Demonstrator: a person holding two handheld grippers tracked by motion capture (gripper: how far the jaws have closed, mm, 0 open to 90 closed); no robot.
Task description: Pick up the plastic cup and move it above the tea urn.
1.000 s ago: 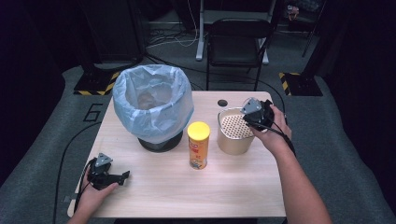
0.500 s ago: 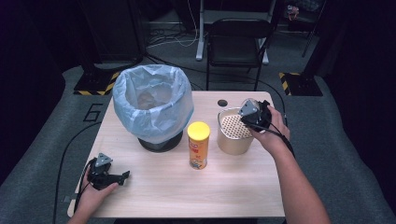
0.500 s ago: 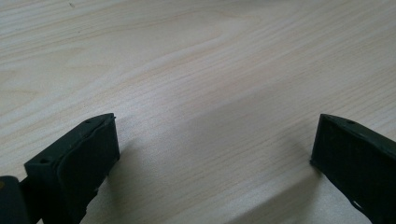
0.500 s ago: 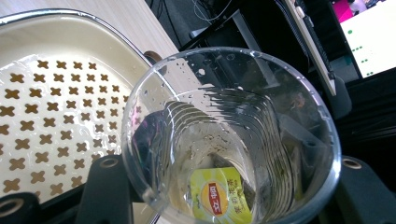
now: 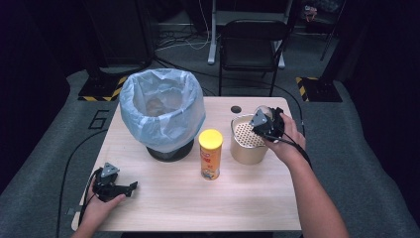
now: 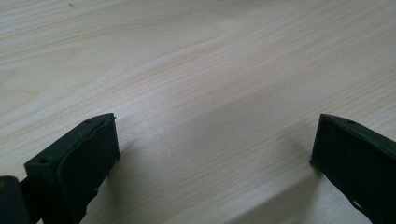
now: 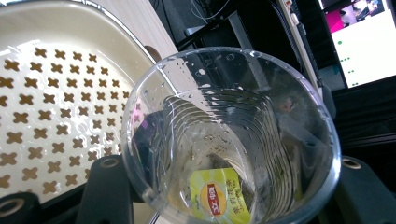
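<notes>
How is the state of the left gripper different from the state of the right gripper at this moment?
The left gripper rests low on the wooden table near its front left corner; the right gripper is held up over the beige perforated container. The left gripper's jaws stand wide apart with nothing between them; the right gripper's jaws are shut on a clear plastic cup with a yellow tea bag tag inside. Both are hand-held.

A pale wooden table point(image 5: 173, 208) carries a bin lined with a blue bag point(image 5: 162, 113), a yellow snack canister point(image 5: 210, 153) and a beige perforated container point(image 5: 246, 141). The left gripper point(image 5: 130, 187) rests on its near left corner.
</notes>
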